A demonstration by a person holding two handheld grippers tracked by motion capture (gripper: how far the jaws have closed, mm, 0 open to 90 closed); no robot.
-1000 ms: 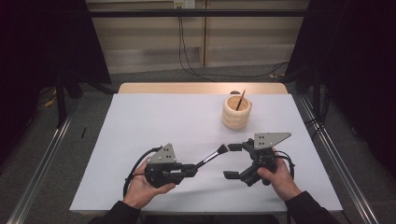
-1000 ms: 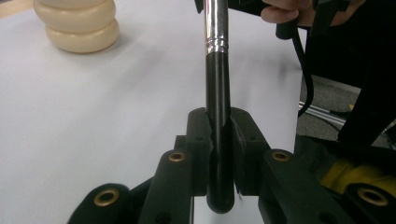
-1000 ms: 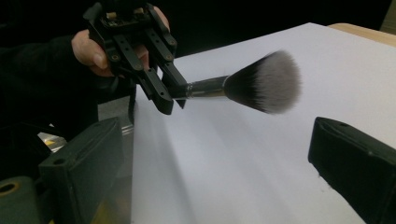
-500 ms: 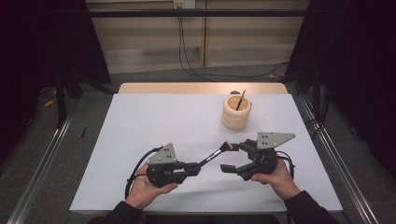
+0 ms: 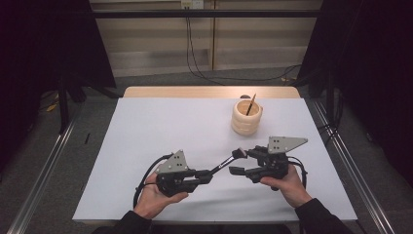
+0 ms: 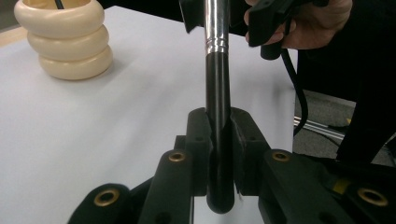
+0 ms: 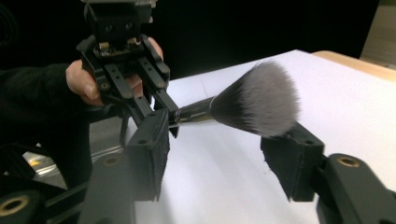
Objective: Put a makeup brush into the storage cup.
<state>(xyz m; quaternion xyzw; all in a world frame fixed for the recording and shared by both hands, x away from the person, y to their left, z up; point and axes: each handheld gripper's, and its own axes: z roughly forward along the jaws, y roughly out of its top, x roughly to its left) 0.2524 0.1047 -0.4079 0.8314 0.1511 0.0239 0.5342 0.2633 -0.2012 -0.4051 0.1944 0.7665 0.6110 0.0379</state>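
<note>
White tabletop point(image 5: 160, 126), dim room. Left gripper point(image 5: 207, 178) pinching makeup brush point(image 6: 217, 107) handle, held above table. Right gripper point(image 5: 238, 162) jaws just closing around bristles, not yet pressing. Handover step; next likely clamp, left release, toward ribbed cream holder point(image 5: 246, 117).

- The makeup brush point(image 5: 224, 164) stretched between the left gripper point(image 5: 207, 176) and the right gripper point(image 5: 239, 161).
- The ringed holder point(image 5: 246, 118) stood on the table point(image 5: 160, 126), behind them.

Black-handled makeup brush point(image 6: 218, 116), grey bristles, held above table.
</note>
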